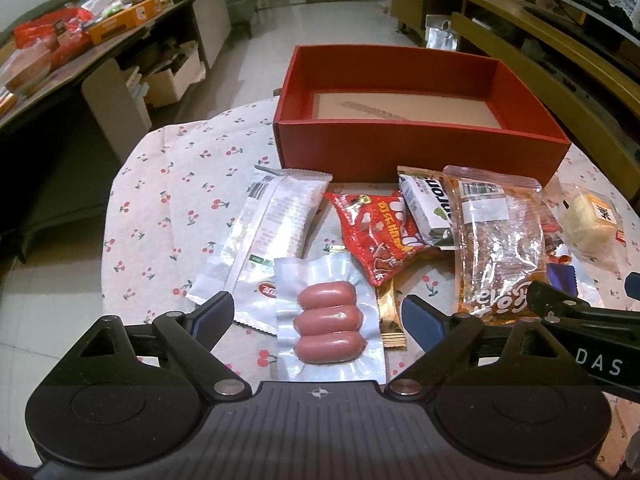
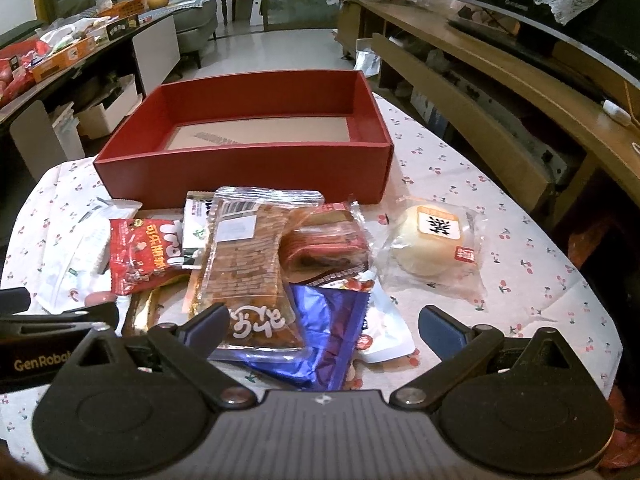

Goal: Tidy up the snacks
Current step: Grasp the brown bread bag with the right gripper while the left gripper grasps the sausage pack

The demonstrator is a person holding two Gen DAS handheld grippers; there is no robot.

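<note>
Cherry-print tablecloth (image 1: 168,184) covers the table. Red box (image 1: 420,152) stands at its far side, interior bare of snacks. Snack packets lie heaped just before the box: spicy strip pack (image 2: 244,264), red pouch (image 1: 376,232), wrapped bun (image 2: 436,240), sausage pack (image 1: 330,322). Left gripper (image 1: 320,316) spread wide over the sausage pack, grasping nothing. Right gripper (image 2: 324,326) likewise released above the heap.
</note>
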